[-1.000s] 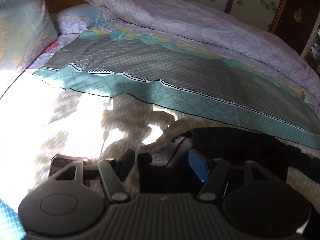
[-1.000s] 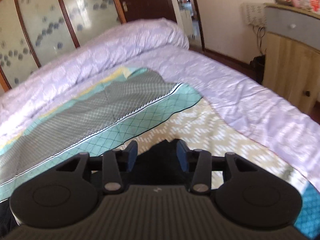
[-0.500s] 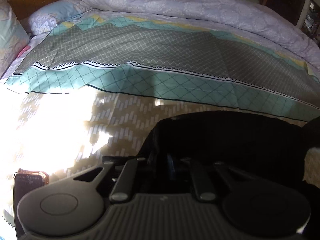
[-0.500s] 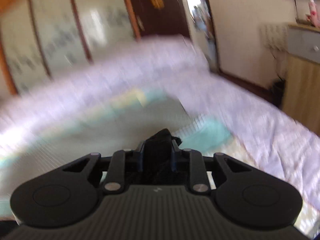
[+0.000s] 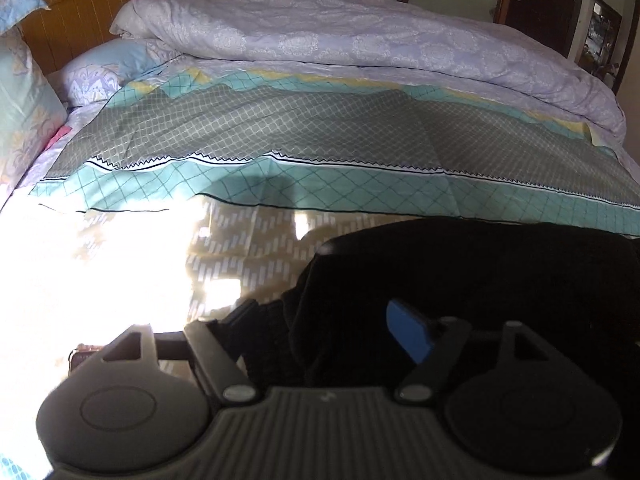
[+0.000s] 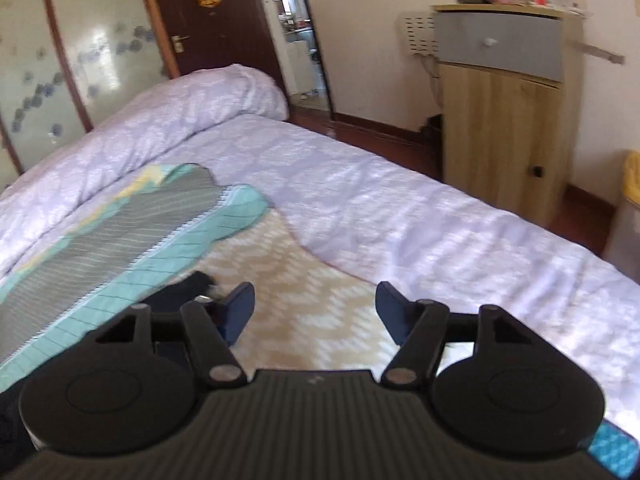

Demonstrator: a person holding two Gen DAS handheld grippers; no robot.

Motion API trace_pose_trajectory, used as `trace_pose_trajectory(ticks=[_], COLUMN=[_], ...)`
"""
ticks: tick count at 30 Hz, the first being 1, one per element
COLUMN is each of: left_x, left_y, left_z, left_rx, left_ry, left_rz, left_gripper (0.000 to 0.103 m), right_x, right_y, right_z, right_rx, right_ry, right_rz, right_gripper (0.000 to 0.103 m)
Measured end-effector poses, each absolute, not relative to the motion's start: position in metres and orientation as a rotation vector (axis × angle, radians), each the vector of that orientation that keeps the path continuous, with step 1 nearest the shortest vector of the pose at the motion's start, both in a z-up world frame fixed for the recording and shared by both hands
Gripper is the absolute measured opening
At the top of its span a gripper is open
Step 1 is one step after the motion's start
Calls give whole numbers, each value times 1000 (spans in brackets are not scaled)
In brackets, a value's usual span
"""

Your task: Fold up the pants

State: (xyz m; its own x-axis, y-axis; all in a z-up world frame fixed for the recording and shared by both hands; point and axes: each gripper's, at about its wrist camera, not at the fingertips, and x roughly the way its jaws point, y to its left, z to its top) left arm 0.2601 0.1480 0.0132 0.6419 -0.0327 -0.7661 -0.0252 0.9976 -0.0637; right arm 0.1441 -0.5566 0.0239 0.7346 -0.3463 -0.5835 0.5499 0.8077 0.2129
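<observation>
The black pants (image 5: pixel 480 272) lie in a dark heap on the bed, at the lower right of the left wrist view. My left gripper (image 5: pixel 324 328) is open, its jaws wide apart around an edge of the pants cloth that lies between them; its blue right pad (image 5: pixel 408 336) shows, the left one is hidden. In the right wrist view only a black tip of the pants (image 6: pixel 180 292) shows, at my left finger. My right gripper (image 6: pixel 316 312) is open and empty over the beige sheet.
The bed has a teal and grey patterned cover (image 5: pixel 320 148) and a rolled lilac duvet (image 5: pixel 360 44) along the far side. Pillows (image 5: pixel 24 92) lie at the headboard. A wooden cabinet (image 6: pixel 508 120) stands beyond the bed. A watch-like object (image 5: pixel 84 358) lies by the left gripper.
Both grippers were shut on the pants half a second ago and have opened. The right gripper has let go and the cloth has dropped away to its left.
</observation>
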Motion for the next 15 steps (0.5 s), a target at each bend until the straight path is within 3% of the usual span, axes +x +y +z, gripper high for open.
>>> trace_pose_trajectory(ticks=[5,6,7,8,9,10,12,15], left_x=[291,296,301,304,306,305,304,303], left_y=[149,150,151,150,148,144,140,140], left_z=[-18,-25,-33,-37,-38,-37,-31,-22], left_rx=[-97,-99,-101,-92,-65,-25,1,24], left_ry=[945,960,979,993,991,977,964,951], left_rz=[21,33,48,65,89,99,73,45], left_gripper=[82,78,66,59,47,35,28,36], right_x=[215,228,242,253,260,267,264,254], right_y=[-520,-517,-514,-514,-515,-514,-514,-548], right_z=[7,-3,-14,-27,-39,-50,-49,-51], right_rx=[379,365,352,353,363,367,296,240], right_ry=[629,657,688,723,765,800,734,720], right_rz=[-389,-398,-410,-423,-433,-441,-473,-695], right_gripper=[71,71,71,66,48,17,14,20])
